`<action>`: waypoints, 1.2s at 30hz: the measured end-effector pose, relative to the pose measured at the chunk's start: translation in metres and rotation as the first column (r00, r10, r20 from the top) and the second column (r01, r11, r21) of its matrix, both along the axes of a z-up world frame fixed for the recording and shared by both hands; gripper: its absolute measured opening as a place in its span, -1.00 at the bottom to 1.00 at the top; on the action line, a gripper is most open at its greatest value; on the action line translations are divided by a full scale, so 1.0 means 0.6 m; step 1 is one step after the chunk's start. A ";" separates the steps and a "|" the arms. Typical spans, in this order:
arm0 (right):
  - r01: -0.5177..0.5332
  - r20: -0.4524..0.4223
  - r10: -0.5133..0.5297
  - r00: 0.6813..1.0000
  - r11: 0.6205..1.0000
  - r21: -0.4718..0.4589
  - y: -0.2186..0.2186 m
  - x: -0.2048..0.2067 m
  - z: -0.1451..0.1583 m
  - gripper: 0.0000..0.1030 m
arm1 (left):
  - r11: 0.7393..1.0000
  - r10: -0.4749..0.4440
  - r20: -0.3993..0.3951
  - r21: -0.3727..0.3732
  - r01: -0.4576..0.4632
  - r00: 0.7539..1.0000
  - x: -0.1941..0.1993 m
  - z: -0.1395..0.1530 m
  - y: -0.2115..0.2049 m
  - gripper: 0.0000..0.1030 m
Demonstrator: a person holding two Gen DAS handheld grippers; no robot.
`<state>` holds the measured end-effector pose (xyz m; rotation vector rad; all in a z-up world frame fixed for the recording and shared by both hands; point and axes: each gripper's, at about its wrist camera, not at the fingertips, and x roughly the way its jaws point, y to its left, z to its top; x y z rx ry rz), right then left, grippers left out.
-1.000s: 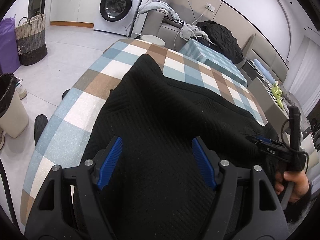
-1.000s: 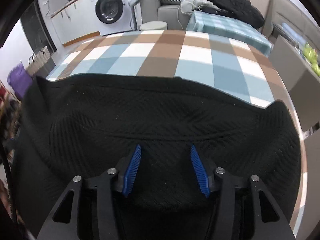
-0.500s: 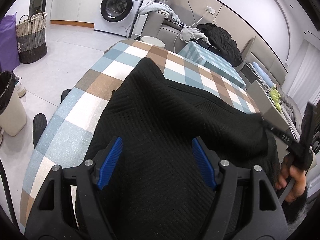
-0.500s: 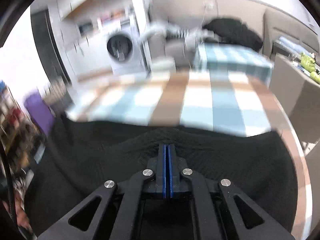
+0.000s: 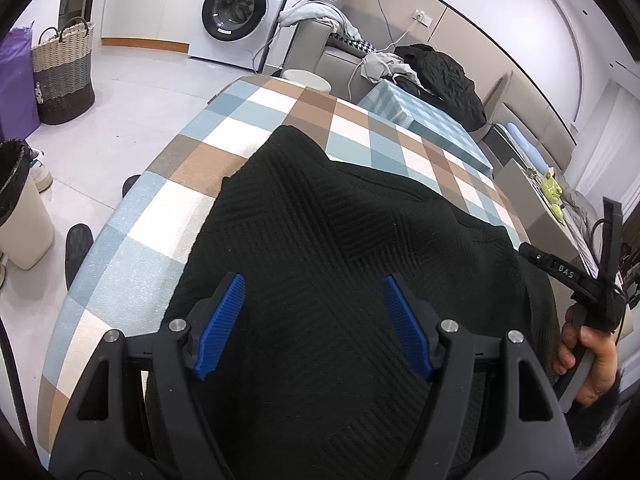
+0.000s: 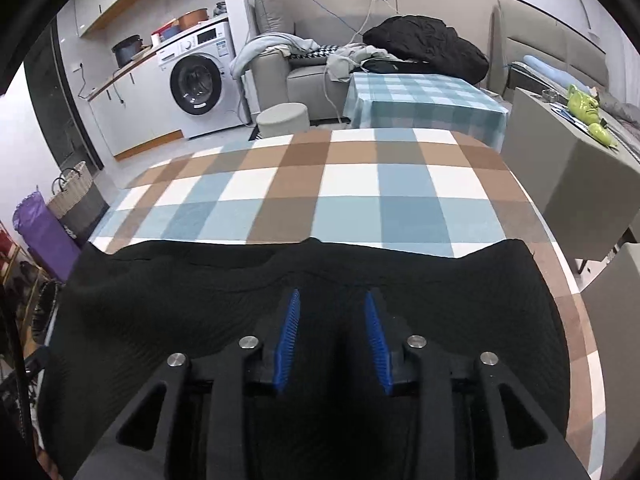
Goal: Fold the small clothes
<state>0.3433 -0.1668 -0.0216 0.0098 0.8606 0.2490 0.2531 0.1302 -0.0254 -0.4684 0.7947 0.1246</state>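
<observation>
black knit garment (image 5: 340, 264) spread on checked table (image 5: 248, 128), under and ahead of both claws | left claw (image 5: 314, 326) blue pads wide apart, holding nothing | right claw (image 6: 332, 334) pads apart over near hem, holding nothing

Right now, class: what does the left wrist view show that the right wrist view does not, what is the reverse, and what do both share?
Only the left wrist view shows the bin, the person's right hand and the left gripper, open. Only the right wrist view shows the pots beside the washer and the right gripper, open. Both show the black knit garment on the checked table, the washing machine and the woven basket.
</observation>
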 end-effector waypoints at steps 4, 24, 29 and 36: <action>-0.017 -0.009 0.017 1.000 1.000 0.023 0.004 -0.012 0.009 -0.18 | 1.000 -0.008 -0.007 -0.004 0.008 1.000 0.014 -0.002 -0.005 0.35; 0.062 0.011 -0.063 0.998 0.997 0.045 -0.138 -0.181 0.026 0.02 | 0.979 -0.053 -0.106 0.188 0.072 0.993 0.191 -0.043 -0.068 0.35; 0.083 -0.005 -0.083 0.997 0.995 0.063 -0.155 -0.185 0.020 0.04 | 0.951 -0.078 -0.169 0.284 0.124 0.983 0.194 -0.052 -0.090 0.36; 0.072 -0.016 -0.071 0.997 0.995 0.066 -0.157 -0.194 0.016 0.05 | 0.970 0.092 -0.111 0.235 -0.064 0.990 0.189 -0.047 -0.033 0.35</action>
